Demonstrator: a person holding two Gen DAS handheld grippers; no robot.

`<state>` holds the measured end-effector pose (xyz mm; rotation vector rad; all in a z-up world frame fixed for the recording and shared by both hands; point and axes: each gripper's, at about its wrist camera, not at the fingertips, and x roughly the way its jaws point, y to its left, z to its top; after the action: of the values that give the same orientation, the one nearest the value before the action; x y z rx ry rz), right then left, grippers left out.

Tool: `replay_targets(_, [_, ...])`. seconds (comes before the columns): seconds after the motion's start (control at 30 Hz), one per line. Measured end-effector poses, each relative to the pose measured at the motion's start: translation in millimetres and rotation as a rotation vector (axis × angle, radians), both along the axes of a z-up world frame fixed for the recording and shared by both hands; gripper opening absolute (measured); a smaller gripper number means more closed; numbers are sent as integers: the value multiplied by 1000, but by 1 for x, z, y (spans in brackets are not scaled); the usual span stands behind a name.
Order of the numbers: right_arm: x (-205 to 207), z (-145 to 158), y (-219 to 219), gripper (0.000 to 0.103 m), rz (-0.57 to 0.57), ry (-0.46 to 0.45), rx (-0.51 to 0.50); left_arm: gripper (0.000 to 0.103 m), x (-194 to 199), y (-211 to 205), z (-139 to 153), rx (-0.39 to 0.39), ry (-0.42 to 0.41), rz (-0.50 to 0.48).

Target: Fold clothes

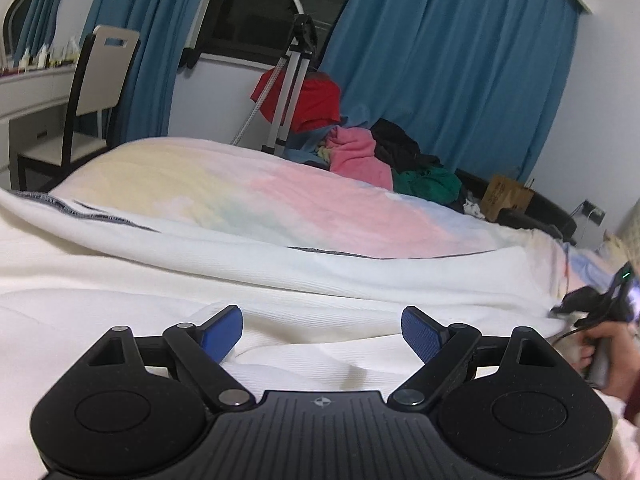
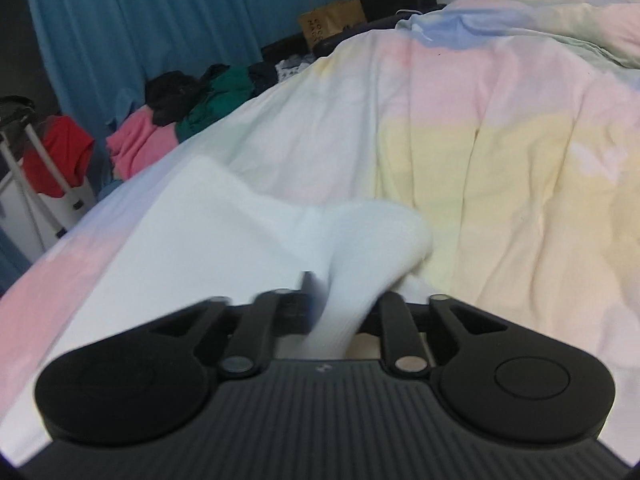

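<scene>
A white ribbed garment [image 1: 200,280] lies spread on the pastel bed cover [image 1: 280,200], its dark-trimmed edge at the left. My left gripper [image 1: 322,330] is open just above the white cloth, blue pads wide apart and empty. My right gripper [image 2: 340,304] is shut on a bunched fold of the white garment [image 2: 224,216], which lifts and drapes away to the left over the bed cover [image 2: 500,160]. The right gripper and the hand holding it also show at the right edge of the left wrist view [image 1: 600,312].
A pile of pink, black, green and red clothes [image 1: 384,156] sits beyond the bed's far edge, beside a tripod [image 1: 288,80]. A chair [image 1: 92,92] and white desk stand at the left. Blue curtains [image 1: 440,60] hang behind. A pillow [image 2: 560,8] lies at the bed's head.
</scene>
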<state>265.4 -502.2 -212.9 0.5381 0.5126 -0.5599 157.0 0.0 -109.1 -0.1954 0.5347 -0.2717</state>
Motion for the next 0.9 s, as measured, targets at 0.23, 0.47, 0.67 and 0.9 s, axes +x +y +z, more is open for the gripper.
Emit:
replay_targets(0.23, [-70, 51, 71, 77, 92, -32, -94, 89, -17, -3, 6, 29, -8, -8])
replay_targets(0.47, [-139, 89, 123, 77, 210, -55, -94, 95, -42, 4, 17, 11, 27, 7])
replay_targets(0.67, [-165, 92, 129, 77, 168, -33, -31, 95, -51, 10, 18, 24, 63, 57])
replay_targets(0.9, [-168, 89, 146, 77, 188, -28, -71, 95, -48, 28, 24, -21, 82, 112])
